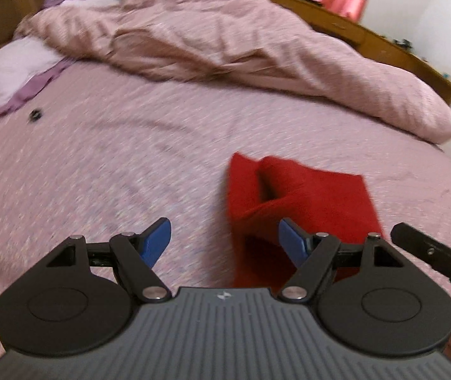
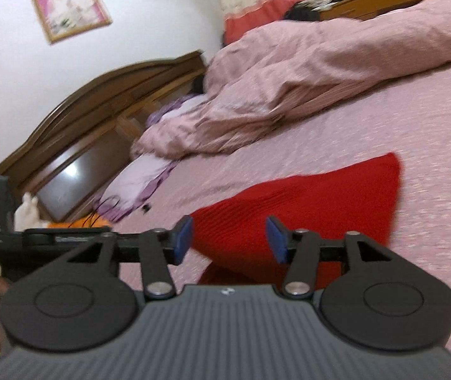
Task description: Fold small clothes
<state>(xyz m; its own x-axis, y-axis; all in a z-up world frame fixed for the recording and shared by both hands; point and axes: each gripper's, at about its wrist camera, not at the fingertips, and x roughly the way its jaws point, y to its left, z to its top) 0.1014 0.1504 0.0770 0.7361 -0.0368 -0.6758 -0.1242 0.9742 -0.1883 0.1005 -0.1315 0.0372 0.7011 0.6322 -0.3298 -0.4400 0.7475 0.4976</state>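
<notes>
Both grippers stand open over the bed, and neither holds anything. The left gripper has its blue pads spread wide above the pink sheet, with the near left part of the red garment showing beside its right pad. The right gripper has its jaws parted, the knit cloth lying beyond and under the gap between them but not pinched.

One fold seems already laid, so the step in hand is judged to be a fresh approach for the next fold, or a smoothing pass. To do it well, each gripper should come down on one edge of the same side, take all the layers together, and lift only enough to carry that side across, so the lower layer does not drag on the sheet.

The garment is a bright red ribbed knit, thick and soft. It lies on the near part of the bed, well clear of the rumpled pink duvet. From the left wrist a flap stands up with a dark open pocket under it, so the pile is not yet flat.
</notes>
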